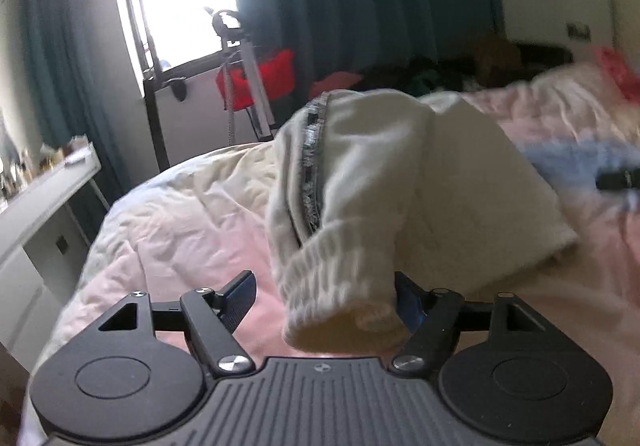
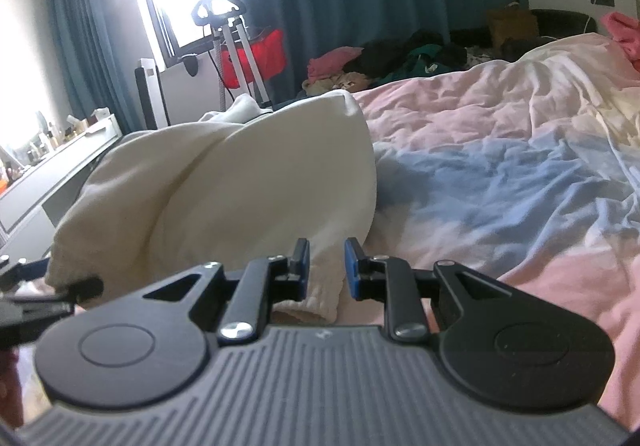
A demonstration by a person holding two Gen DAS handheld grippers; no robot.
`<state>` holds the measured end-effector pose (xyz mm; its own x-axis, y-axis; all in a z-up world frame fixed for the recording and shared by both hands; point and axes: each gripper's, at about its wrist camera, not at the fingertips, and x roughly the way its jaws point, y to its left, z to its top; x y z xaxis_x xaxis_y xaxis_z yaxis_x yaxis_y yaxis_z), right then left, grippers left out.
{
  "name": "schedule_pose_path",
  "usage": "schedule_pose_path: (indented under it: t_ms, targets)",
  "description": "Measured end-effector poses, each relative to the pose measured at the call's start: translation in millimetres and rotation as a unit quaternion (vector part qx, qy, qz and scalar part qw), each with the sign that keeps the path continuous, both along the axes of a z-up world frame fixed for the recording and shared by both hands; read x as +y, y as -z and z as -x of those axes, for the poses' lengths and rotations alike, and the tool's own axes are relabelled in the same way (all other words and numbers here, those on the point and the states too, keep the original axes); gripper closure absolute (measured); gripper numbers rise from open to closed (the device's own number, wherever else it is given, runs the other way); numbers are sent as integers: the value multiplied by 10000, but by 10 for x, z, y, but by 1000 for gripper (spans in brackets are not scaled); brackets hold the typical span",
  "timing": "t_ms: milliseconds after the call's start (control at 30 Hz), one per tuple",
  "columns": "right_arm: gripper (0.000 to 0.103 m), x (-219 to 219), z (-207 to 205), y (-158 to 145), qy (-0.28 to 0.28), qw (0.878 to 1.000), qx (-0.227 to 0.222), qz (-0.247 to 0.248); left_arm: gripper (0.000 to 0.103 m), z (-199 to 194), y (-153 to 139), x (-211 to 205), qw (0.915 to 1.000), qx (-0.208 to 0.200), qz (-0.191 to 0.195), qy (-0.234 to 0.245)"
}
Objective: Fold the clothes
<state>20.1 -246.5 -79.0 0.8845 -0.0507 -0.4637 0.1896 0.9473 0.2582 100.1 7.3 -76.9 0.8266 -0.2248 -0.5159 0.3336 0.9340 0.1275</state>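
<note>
Cream fabric fills the middle of both views: a pale sweatshirt-like garment (image 1: 384, 182) is humped up on the bed (image 1: 168, 214), with a dark-trimmed edge (image 1: 314, 166) running away from the fingers along its left flank. Its ribbed hem or cuff (image 1: 340, 298) droops toward the left gripper (image 1: 325, 300) and sits right between the two fingers, pressed against the right-hand one while the left-hand one (image 1: 240, 296) stands clear of the cloth. So the left gripper is spread wide, and whether it has any real hold on that cuff cannot be told; it looks more like contact than a pinch.

Over in the right wrist view, the same garment (image 2: 248, 186) rises ahead and to the left of the right gripper (image 2: 327, 268), and a ribbed edge (image 2: 316, 298) hangs down between and just below the fingers. Those fingers are parted only a little, with a visible gap, gripping nothing that can be seen.

Judging by this, the garment's length runs forward, away from both grippers, with the near edge at fingertip level for each. The left gripper (image 2: 52, 294) shows at the far left, low beside the garment's near corner. Pink and blue quilt (image 2: 500, 174) stretches off to the right.
</note>
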Motion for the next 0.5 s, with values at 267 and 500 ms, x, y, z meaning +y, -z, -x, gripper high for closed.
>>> schedule_pose_path:
  t_ms: [267, 500]
  targets:
    - [80, 57, -63, 56, -51, 9999, 65, 105, 76, -288, 77, 231, 9957, 346, 715, -483]
    - [80, 111, -50, 91, -9, 9998, 39, 211, 88, -218, -94, 517, 9804, 402, 1858, -522]
